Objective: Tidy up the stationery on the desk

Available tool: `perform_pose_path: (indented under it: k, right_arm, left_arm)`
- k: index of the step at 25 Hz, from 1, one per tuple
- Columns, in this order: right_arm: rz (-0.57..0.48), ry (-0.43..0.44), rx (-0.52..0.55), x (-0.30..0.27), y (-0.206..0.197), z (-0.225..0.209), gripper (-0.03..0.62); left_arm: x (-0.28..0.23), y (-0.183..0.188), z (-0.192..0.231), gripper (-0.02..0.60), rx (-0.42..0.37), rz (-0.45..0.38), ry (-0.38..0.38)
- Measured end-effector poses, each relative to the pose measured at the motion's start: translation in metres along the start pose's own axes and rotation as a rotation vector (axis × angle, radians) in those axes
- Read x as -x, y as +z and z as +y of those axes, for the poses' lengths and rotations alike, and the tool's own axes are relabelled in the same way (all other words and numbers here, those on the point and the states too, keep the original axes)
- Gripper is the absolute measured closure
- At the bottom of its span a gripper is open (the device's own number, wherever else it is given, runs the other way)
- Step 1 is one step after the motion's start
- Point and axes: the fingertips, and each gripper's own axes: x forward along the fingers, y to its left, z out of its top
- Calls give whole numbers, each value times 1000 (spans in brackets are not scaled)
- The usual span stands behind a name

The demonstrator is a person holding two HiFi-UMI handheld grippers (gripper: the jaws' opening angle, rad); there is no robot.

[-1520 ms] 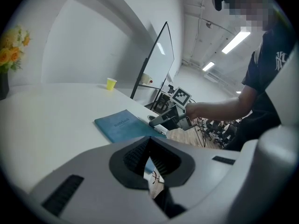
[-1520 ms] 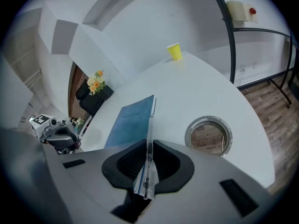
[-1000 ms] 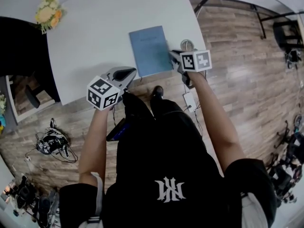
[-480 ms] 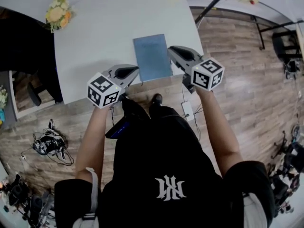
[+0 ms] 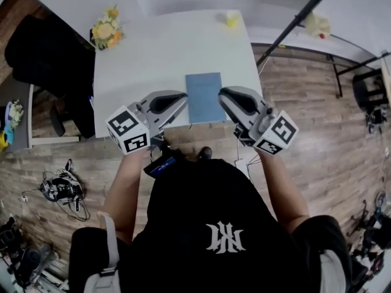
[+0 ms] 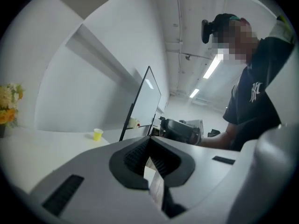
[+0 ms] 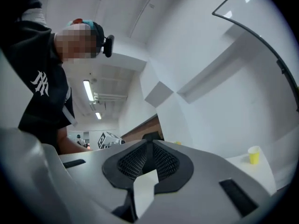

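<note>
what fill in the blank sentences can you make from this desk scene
1. The notebook lying near the front edge of the desk has a ____ cover.
2. The left gripper and the right gripper flank the notebook, each with its jaws ____ and holding nothing.
3. The small cup near the desk's far edge is ____ in colour.
4. The flowers stand at the desk's far ____ corner in the head view.

Missing words: blue; shut; yellow; left

Bright, even light from ceiling strip lights (image 6: 212,65); fisheye bends the edges (corners go black); shadows faint.
</note>
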Motion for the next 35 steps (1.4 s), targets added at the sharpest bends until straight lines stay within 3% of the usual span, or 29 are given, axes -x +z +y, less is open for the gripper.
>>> perform_pose_path:
  k: [10, 22, 27, 35]
  right_arm:
    - [100, 84, -16, 7, -29, 46, 545]
    - [105, 42, -40, 17, -42, 38, 549]
    - [124, -23, -41, 20, -46, 36, 549]
    - [145, -44, -36, 34, -43, 33, 549]
  left_arm:
    - [21, 2, -31, 578, -21, -21, 30]
    - [25, -31, -41, 578, -6, 64, 31]
    - [31, -29, -33, 578, 7, 47, 50]
    - [21, -34, -39, 578, 19, 36, 24]
